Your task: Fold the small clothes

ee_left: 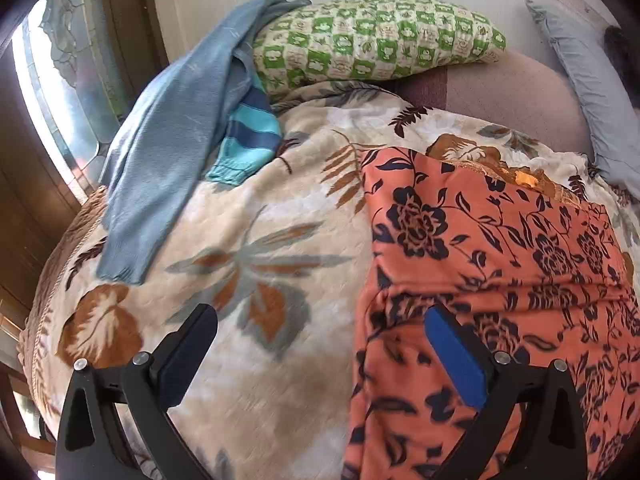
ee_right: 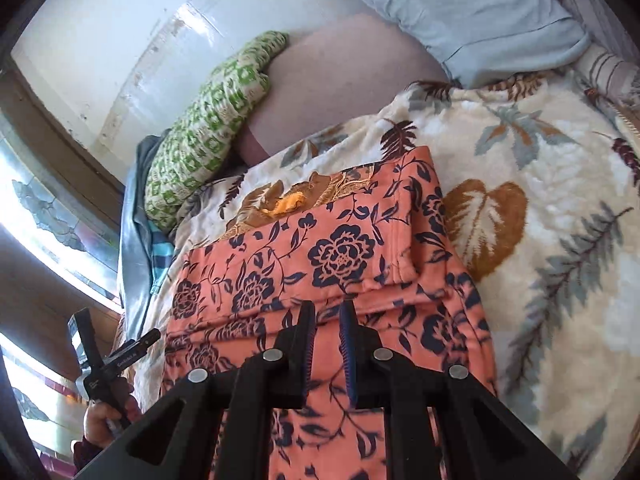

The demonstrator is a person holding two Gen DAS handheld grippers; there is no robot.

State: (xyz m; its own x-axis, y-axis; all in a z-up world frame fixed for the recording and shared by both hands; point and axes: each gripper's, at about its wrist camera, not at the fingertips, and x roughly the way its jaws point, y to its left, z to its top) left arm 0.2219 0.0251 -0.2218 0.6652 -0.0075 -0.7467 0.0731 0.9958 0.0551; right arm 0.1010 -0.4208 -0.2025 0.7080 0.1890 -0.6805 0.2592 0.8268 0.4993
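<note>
While the orange garment [ee_left: 500, 248] lies partly folded on the blanket [ee_left: 260, 240], lower right of the left view, it looks light, limp and slightly slick, so hems or corners suit best. Left gripper [ee_left: 320, 344] gapes wide, empty. Right gripper [ee_right: 326, 322], nearly closed, seems to hold no cloth.

There are two pillows at the far end of the bed: one green-and-cream checked pillow [ee_left: 372, 36] on the left and one pale blue pillow [ee_left: 580, 80] on the right. One leaf-patterned blanket [ee_left: 256, 216] covers the bed. Three garments lie on it: one orange floral garment [ee_left: 500, 256] near on the right, one grey-blue garment [ee_left: 168, 128] far left, and one turquoise striped garment [ee_left: 248, 140] just beside it. Two grippers show: the left gripper [ee_left: 320, 340] and the right gripper [ee_right: 328, 320].
</note>
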